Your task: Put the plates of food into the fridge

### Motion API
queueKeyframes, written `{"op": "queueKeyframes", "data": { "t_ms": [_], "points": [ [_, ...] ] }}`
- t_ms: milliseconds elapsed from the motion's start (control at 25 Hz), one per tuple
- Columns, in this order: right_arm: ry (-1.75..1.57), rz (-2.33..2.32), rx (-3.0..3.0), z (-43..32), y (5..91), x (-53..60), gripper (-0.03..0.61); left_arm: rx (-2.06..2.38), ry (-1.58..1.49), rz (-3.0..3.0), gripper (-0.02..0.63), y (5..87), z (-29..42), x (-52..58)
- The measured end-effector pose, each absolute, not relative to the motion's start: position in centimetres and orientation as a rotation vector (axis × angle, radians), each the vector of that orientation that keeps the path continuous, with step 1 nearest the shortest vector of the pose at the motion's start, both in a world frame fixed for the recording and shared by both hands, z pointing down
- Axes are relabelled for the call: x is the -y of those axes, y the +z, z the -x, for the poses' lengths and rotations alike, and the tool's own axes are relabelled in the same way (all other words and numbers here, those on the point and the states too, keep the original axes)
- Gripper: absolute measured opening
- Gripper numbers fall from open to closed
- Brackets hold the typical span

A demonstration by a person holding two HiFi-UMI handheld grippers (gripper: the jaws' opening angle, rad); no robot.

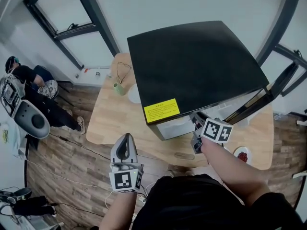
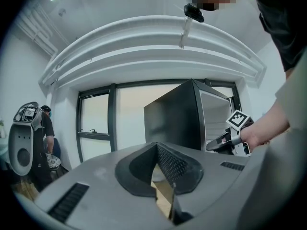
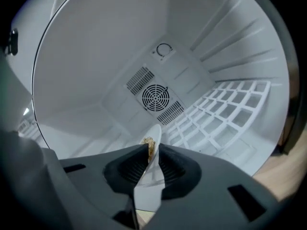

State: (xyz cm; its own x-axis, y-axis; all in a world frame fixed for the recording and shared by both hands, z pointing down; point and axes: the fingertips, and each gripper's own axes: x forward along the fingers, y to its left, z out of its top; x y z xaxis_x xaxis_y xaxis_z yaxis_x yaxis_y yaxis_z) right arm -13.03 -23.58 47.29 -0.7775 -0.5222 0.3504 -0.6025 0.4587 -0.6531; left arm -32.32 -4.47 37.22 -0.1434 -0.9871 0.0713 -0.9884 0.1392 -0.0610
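The plate (image 3: 154,131) of food is gripped by its rim in the right claw (image 3: 152,146), already inside the fridge (image 3: 96,56), with the wire shelf (image 3: 225,104) ahead to the claw's right. It should be levelled and seated flat before it is let go. The left claw (image 2: 157,147) is closed on nothing.

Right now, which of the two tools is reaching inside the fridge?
The right tool: it is inside the fridge with a white plate between its jaws. The left tool is outside, jaws empty.

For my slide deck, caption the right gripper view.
Right gripper holds a white plate of food inside the fridge.
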Motion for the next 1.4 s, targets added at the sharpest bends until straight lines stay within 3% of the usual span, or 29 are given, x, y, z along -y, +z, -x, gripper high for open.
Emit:
{"op": "queueKeyframes", "data": {
  "t_ms": [240, 360, 840, 1400],
  "points": [
    [0.874, -1.019, 2.470, 13.2, 48.8, 23.4, 0.134, 2.353, 0.139, -2.054, 0.005, 37.4, 31.2, 4.1],
    [0.760, -1.023, 2.483, 12.8, 48.5, 23.5, 0.207, 2.348, 0.142, -2.062, 0.005, 37.5, 30.6, 3.9],
    [0.736, -1.006, 2.908, 5.4, 41.7, 20.1, 0.210, 2.218, 0.073, -2.284, 0.003, 36.6, 23.6, 4.8],
    [0.966, -1.298, 2.810, -10.3, 47.0, 14.7, 0.209, 1.977, 0.065, -2.508, 0.005, 37.8, 13.2, 7.9]
  ]
}}
